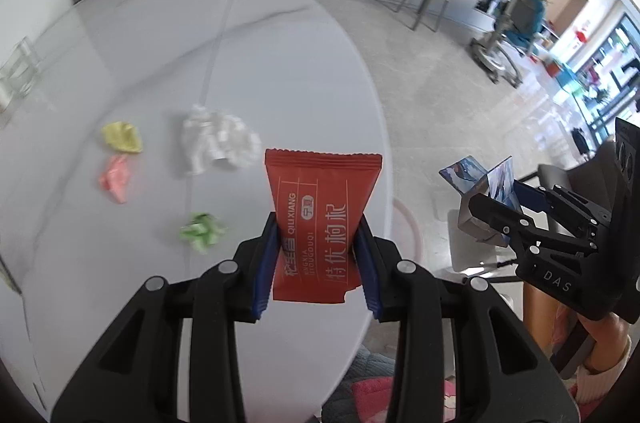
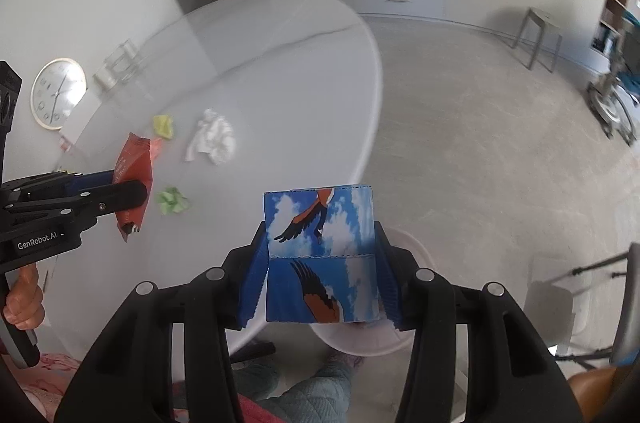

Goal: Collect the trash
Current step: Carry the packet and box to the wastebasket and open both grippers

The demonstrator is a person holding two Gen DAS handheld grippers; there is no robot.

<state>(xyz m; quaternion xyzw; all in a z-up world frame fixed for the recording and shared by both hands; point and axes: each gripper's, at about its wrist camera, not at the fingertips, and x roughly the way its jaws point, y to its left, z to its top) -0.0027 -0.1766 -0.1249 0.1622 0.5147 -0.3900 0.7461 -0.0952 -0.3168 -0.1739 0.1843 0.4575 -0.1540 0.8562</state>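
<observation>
Two tools, both loaded: my left tool [image 1: 316, 259] clamps a red snack wrapper [image 1: 320, 219] above the near edge of the white tabletop [image 1: 260, 63]; my right tool [image 2: 322, 275] pinches a blue bird-print carton [image 2: 320, 255] past that edge, over the floor [image 2: 480, 143]. Yellow [image 1: 122, 137], pink [image 1: 114, 179], green [image 1: 200, 231] and white crumpled scraps [image 1: 216, 143] lie on the tabletop.
</observation>
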